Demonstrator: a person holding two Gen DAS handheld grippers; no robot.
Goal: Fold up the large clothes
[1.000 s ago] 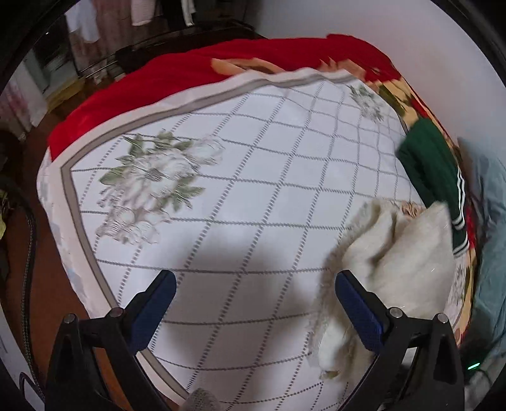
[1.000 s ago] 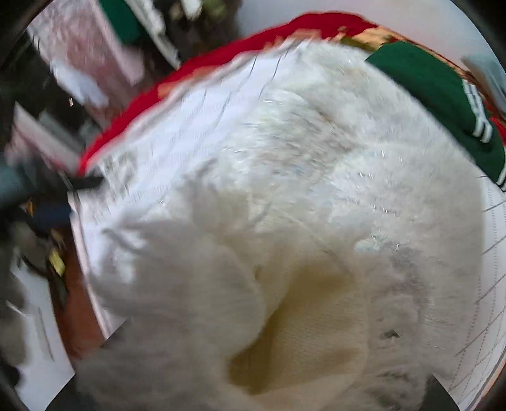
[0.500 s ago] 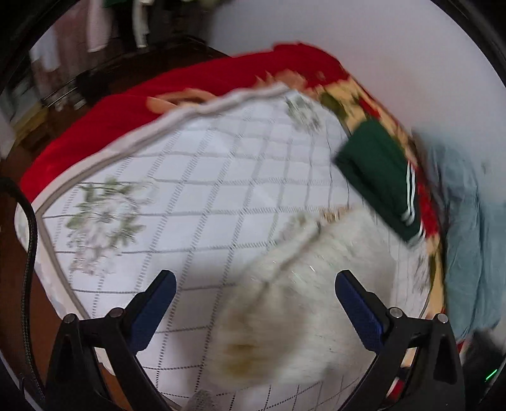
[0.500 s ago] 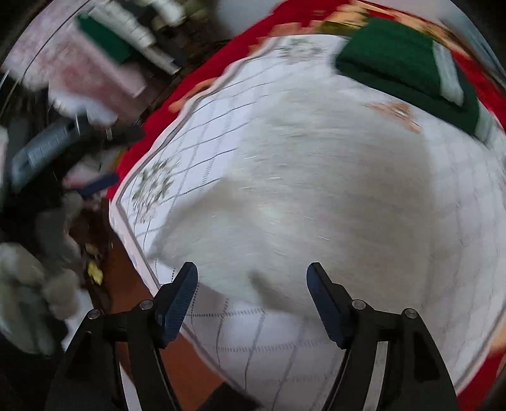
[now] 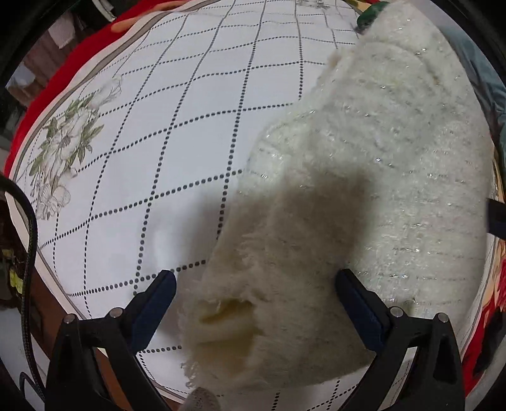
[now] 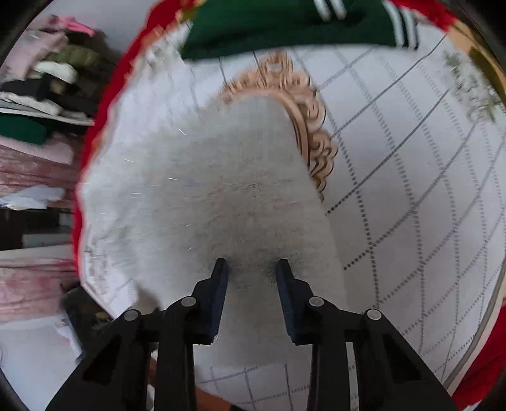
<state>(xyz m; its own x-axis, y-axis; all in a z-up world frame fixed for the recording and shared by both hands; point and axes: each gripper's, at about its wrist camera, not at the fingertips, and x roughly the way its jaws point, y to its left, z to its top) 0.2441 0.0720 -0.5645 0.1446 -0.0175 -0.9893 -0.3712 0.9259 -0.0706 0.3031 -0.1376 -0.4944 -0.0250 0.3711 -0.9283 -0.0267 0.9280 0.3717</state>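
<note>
We see the cream sweater (image 5: 363, 189) lying on the checked sheet (image 5: 142, 142), near the green garment (image 6: 284, 25). Left gripper (image 5: 253, 284) fingers wide apart over the sweater's hem. Right gripper (image 6: 252, 268) partly parted; grip on fabric unclear.

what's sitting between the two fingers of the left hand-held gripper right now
In the left wrist view, the fluffy white sweater lies between the open left hand-held gripper fingers.
</note>
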